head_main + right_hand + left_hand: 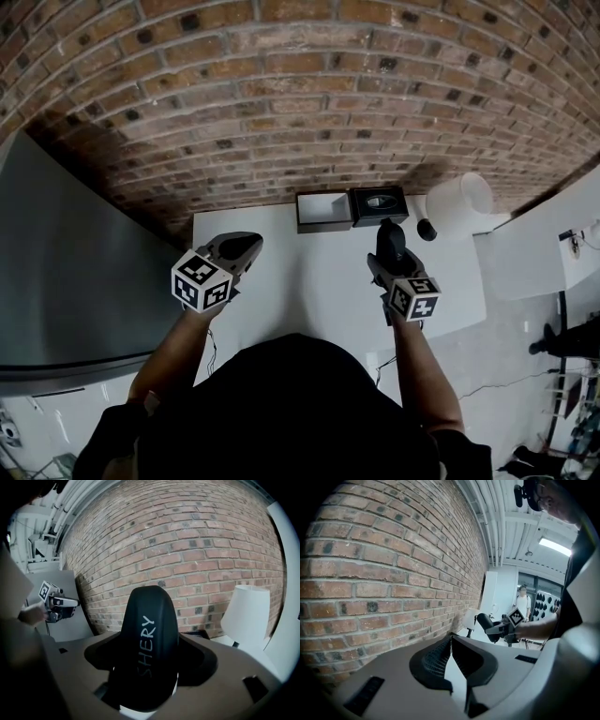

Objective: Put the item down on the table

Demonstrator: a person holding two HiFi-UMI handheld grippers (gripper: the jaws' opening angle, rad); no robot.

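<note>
A black oblong case (pixel 150 634) with pale lettering stands upright between the jaws of my right gripper (pixel 150 670), which is shut on it. From the head view the case (pixel 388 234) hangs above the right part of the white table (pixel 309 300), held by that gripper (pixel 386 251). My left gripper (pixel 244 247) hovers over the table's left side; its jaws meet at the tip with nothing between them (pixel 451 641). The left gripper view also catches the case (pixel 485 621) off to the right.
Two black boxes sit at the table's back edge, one open (pixel 322 211) and one with contents (pixel 380 202). A white lamp shade (pixel 458 204) stands at the back right by a small black round object (pixel 427 229). A brick wall rises behind. A person (pixel 522 603) stands far off.
</note>
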